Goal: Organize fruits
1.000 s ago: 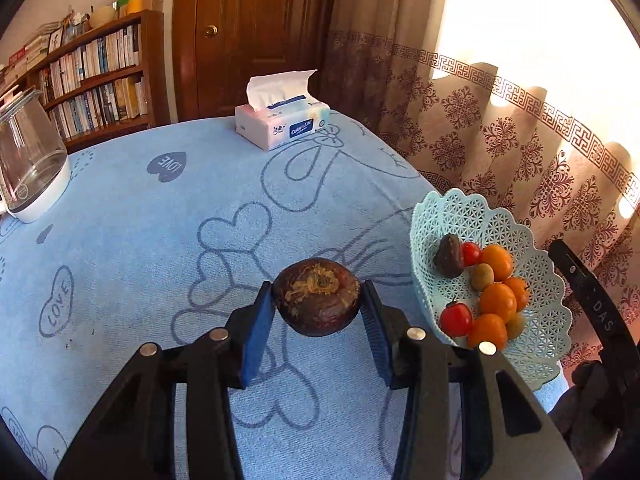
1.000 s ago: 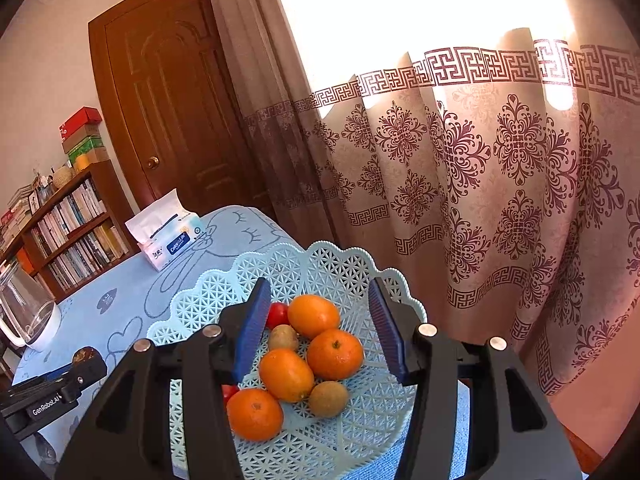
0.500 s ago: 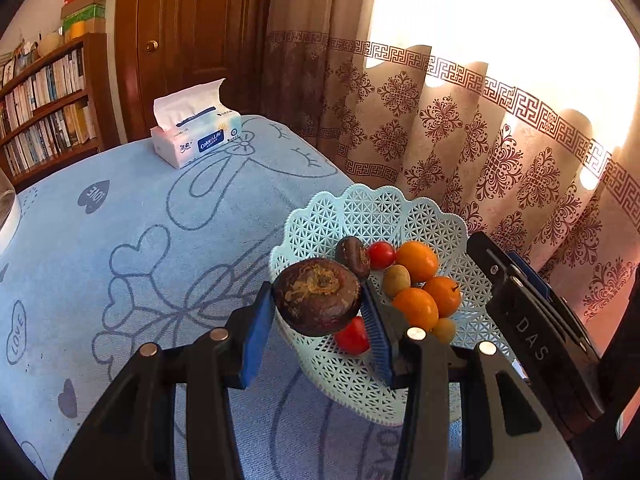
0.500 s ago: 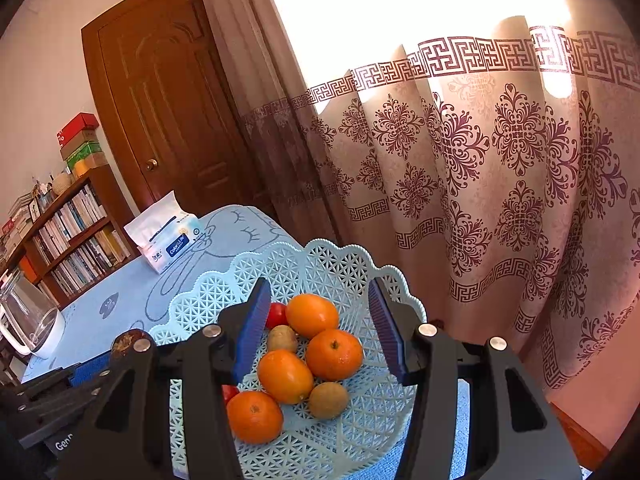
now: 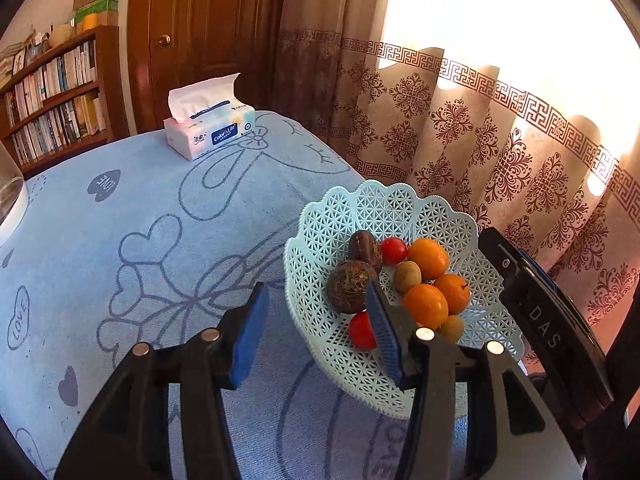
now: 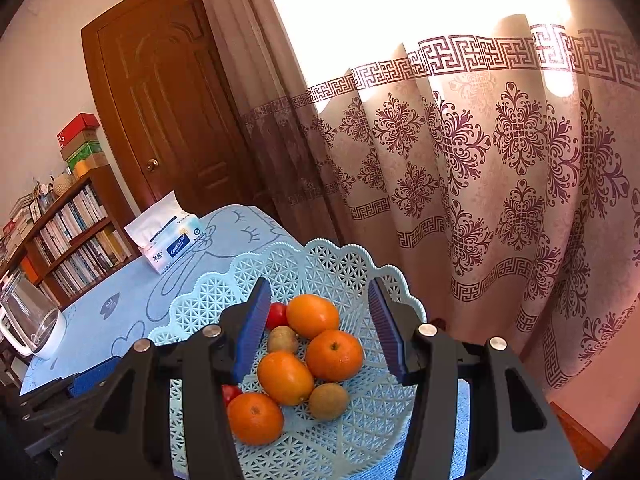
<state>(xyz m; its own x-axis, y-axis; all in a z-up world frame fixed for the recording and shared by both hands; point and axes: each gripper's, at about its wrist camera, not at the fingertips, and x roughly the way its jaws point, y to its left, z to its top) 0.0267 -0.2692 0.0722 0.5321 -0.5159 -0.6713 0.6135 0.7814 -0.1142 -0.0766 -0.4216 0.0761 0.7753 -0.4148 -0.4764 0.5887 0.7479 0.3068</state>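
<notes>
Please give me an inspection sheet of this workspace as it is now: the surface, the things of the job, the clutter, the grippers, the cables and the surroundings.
Surface: table under a blue cloth with heart and "LOVE" prints.
Job's things: pale green lattice basket near the table's edge holds four oranges, two tomatoes, three small brown fruits and two dark round fruits; the nearer dark fruit lies in the basket, by the left gripper's right finger.
Clutter: tissue pack at the far side; glass kettle at the left.
Grippers: left gripper jaws open, empty; right gripper jaws open above the basket, empty.
Cables: nothing seen.
Surroundings: patterned curtain, wooden door, bookshelf.
</notes>
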